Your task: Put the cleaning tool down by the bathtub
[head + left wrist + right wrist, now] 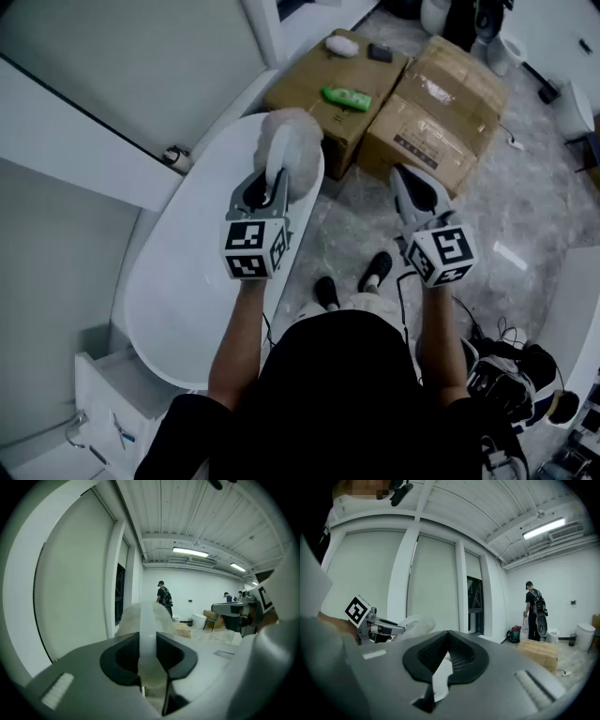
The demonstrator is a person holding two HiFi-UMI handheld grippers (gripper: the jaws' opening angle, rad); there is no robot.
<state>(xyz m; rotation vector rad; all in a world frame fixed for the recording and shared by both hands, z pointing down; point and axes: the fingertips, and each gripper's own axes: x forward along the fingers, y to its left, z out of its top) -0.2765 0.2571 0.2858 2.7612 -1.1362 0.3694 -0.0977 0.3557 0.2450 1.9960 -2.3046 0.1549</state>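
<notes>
My left gripper (266, 190) is shut on the white strap-like handle (148, 631) of a fluffy white cleaning tool (292, 148). The tool's woolly head sticks out ahead of the jaws, over the far end of the white oval bathtub (173, 305). In the left gripper view the handle stands upright between the dark pads and the fluffy head (130, 618) rises behind it. My right gripper (407, 180) hovers above the marble floor to the right of the tub, jaws shut with nothing between them. From the right gripper view (447, 649) the left gripper (375, 627) and the tool (414, 623) show at the left.
Two cardboard boxes (412, 103) stand on the floor just beyond the tub, with a green item (347, 97), a white item (342, 45) and a dark item (380, 52) on top. A white cabinet (103, 394) sits at the tub's near end. Bags (511, 375) lie at lower right. A person (534, 609) stands far off.
</notes>
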